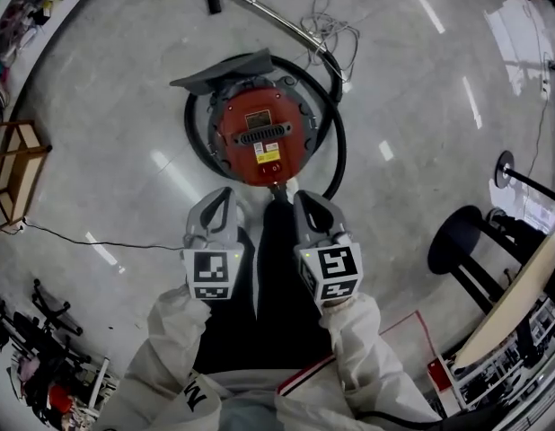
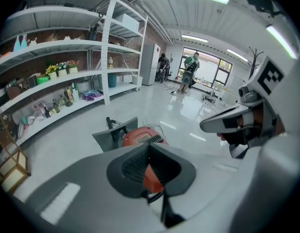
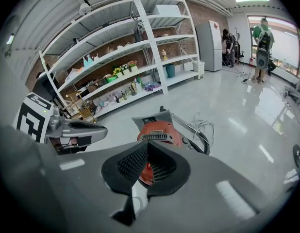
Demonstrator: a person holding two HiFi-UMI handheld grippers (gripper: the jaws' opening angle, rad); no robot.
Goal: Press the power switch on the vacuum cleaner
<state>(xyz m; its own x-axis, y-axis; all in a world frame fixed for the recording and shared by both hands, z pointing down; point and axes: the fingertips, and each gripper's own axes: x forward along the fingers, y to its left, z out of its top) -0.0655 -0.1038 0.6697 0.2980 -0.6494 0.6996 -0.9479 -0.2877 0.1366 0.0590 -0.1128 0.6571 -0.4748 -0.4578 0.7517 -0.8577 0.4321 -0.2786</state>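
A round red vacuum cleaner [image 1: 258,133] stands on the grey floor, ringed by its black hose [image 1: 339,146], with a grey flap [image 1: 225,73] at its far side. My left gripper [image 1: 224,197] and right gripper [image 1: 301,201] hover side by side just short of its near edge, above my dark trouser legs. Neither touches it. Both are shut with nothing between the pads. The left gripper [image 2: 149,146] looks over the vacuum cleaner [image 2: 141,136]. The right gripper [image 3: 147,144] points at the vacuum cleaner's [image 3: 158,129] vent. I cannot pick out the power switch.
A metal wand [image 1: 268,9] and loose white cord [image 1: 335,27] lie beyond the vacuum. A black stool [image 1: 463,240] and a leaning board [image 1: 515,299] stand at the right. At the left is a wooden rack [image 1: 14,169]. White shelving [image 3: 121,64] lines the wall. People [image 2: 191,67] stand far off.
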